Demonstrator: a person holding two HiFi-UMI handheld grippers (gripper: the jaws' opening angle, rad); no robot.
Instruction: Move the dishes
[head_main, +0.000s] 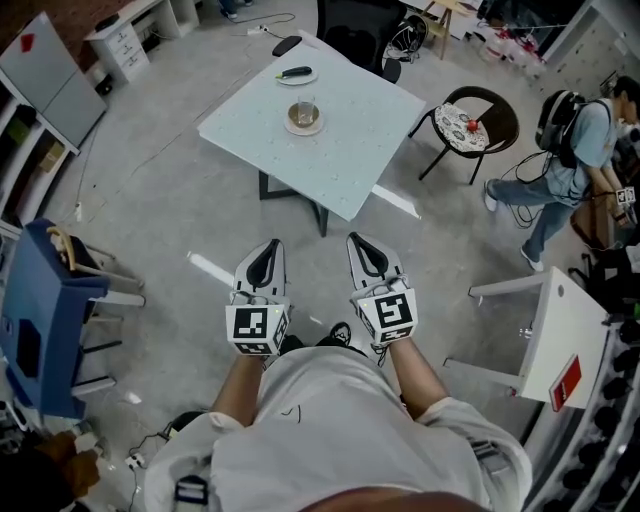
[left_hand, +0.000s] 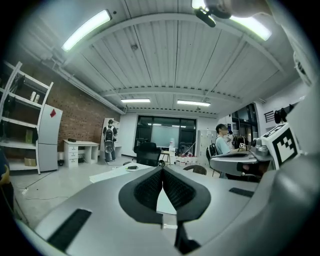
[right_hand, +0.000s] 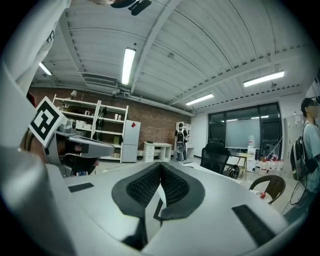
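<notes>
A pale square table (head_main: 350, 140) stands some way ahead of me. On it sit a small plate with a dark object (head_main: 296, 73) and a saucer holding a glass (head_main: 304, 117). My left gripper (head_main: 268, 246) and right gripper (head_main: 357, 240) are held side by side close to my body, well short of the table, both shut and empty. In the left gripper view the shut left gripper (left_hand: 162, 170) points towards the table, where the small plate (left_hand: 132, 168) shows far off. The right gripper (right_hand: 160, 165) looks across the room with its pads together.
A black object (head_main: 287, 45) lies at the table's far corner. A black office chair (head_main: 360, 30) stands behind the table and a round chair (head_main: 470, 125) to its right. A person with a backpack (head_main: 580, 150) stands at right. A blue chair (head_main: 40, 320) is at left, a white table (head_main: 560, 340) at right.
</notes>
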